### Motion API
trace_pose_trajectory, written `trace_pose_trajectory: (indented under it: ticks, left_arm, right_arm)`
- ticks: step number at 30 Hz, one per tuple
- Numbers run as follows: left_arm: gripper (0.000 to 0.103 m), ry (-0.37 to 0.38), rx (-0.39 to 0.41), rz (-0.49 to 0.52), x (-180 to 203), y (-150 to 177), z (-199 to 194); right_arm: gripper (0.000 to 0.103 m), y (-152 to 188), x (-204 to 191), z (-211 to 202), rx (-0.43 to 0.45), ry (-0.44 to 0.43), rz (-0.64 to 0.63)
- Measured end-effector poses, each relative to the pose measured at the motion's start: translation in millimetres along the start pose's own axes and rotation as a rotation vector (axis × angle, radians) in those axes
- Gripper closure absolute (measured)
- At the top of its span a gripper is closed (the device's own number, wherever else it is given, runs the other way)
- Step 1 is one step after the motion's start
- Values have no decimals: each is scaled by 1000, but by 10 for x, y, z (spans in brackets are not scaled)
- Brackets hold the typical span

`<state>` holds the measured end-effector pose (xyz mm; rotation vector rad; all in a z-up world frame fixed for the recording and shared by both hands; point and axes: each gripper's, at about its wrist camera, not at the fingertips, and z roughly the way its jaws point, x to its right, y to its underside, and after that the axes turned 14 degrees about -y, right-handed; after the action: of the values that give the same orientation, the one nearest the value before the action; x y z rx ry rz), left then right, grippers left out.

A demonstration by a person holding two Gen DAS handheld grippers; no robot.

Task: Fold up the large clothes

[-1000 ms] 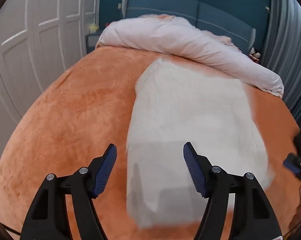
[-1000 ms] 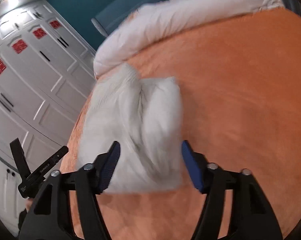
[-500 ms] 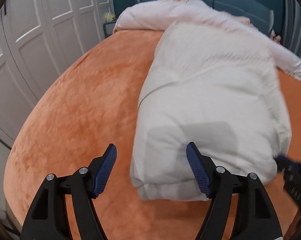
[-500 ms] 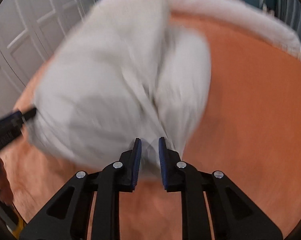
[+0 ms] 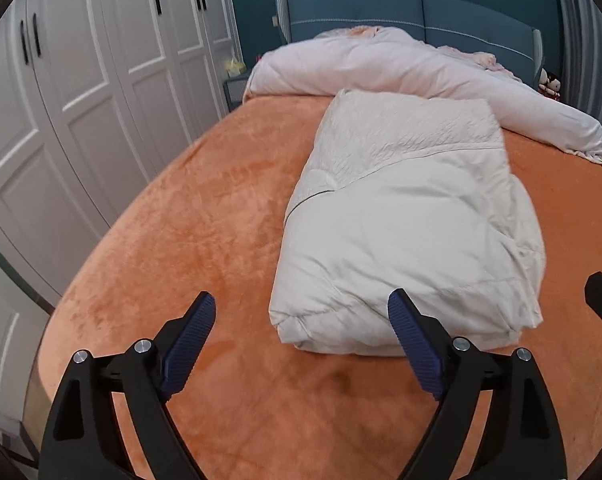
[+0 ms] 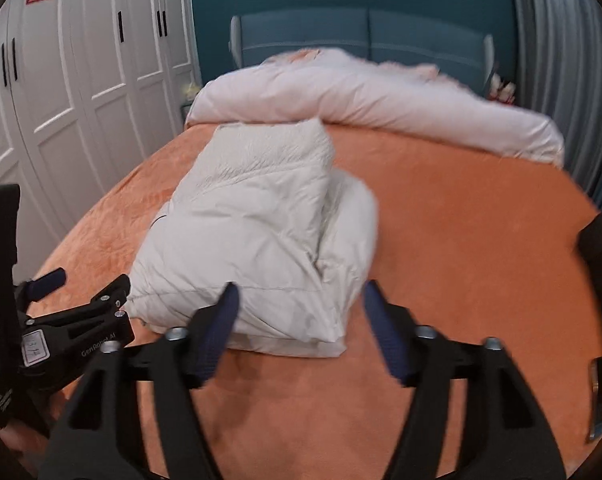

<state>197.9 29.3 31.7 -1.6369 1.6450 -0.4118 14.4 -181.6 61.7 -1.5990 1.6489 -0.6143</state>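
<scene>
Where right wrist looks, left gripper beside folded coat.

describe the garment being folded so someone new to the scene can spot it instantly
Start at the bed with the orange plush cover. A long pale pink duvet is rolled across the headboard end; nearer the camera, just in front of both open hand-held grippers, lies the folded white puffer jacket. It is a compact off-white quilted bundle lying lengthwise, unlike the pinkish roll lying crosswise behind it.
</scene>
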Motion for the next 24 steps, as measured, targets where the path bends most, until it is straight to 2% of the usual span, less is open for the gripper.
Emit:
trace_pose_trajectory:
  ticks: [3, 5, 11, 24]
  left_arm:
    - [17, 3, -2, -12, -30, 79, -103]
    - [17, 2, -10, -24, -50, 147, -136]
    - [17, 11, -43, -33, -78, 383, -232]
    - [17, -8, -58, -34, -161, 551, -185]
  right_arm:
    - [24, 124, -80, -45, -7, 56, -12]
    - [24, 161, -167, 73, -24, 77, -6]
    - [23, 388, -274, 26, -64, 84, 52]
    - [22, 572, -471, 35, -102, 75, 35]
